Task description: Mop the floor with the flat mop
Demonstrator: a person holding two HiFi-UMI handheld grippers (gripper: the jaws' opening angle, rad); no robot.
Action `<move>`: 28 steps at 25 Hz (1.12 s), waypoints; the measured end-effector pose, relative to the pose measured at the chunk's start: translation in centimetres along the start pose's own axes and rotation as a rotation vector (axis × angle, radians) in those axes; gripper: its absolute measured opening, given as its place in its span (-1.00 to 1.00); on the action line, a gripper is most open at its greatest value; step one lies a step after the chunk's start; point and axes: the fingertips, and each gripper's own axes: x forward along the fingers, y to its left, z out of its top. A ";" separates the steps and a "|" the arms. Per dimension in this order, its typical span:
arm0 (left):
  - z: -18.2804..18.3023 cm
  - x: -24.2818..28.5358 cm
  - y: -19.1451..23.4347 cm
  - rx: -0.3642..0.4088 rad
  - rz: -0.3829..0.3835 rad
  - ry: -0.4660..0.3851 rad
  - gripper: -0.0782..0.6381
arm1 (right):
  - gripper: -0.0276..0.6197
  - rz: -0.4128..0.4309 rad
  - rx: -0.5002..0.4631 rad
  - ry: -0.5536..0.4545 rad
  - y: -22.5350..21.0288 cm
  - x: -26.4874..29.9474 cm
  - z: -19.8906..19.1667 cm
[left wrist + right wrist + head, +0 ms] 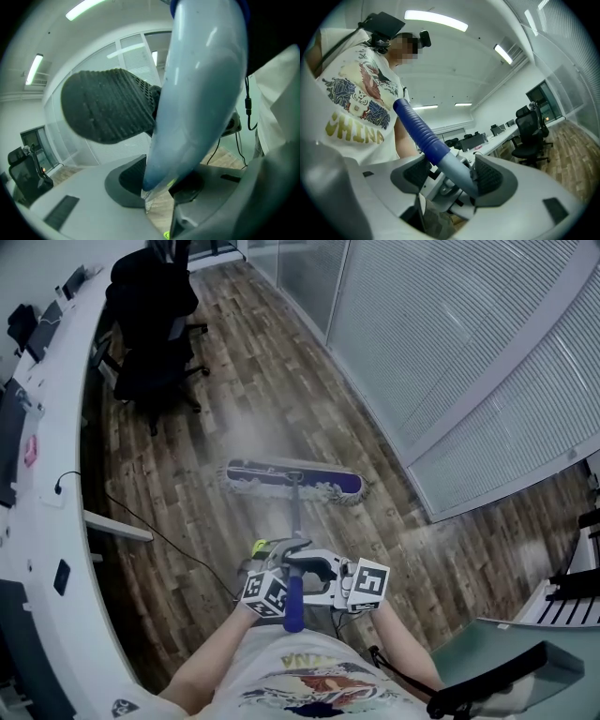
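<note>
The flat mop's head (293, 481), purple with a pale fringe, lies flat on the wooden floor ahead of me. Its thin handle (296, 514) runs back to a blue ribbed grip (293, 604) at my waist. In the head view, my left gripper (278, 554) and right gripper (317, 570) meet on the handle from either side. The left gripper view shows the grey-blue handle (197, 93) clamped in my left gripper (159, 183). My right gripper (453, 176) is shut on the handle (457, 171) just below the blue grip (419, 129).
A long curved white desk (56, 474) runs along the left, with black office chairs (150, 324) at its far end. A black cable (159, 535) trails on the floor beside it. A glass wall with blinds (450, 352) bounds the right. Another chair (525, 667) stands at lower right.
</note>
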 end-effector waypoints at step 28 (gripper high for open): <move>-2.5 17.7 32.6 0.073 -0.144 -0.038 -0.58 | -0.06 -0.076 0.016 0.009 -37.1 0.9 11.6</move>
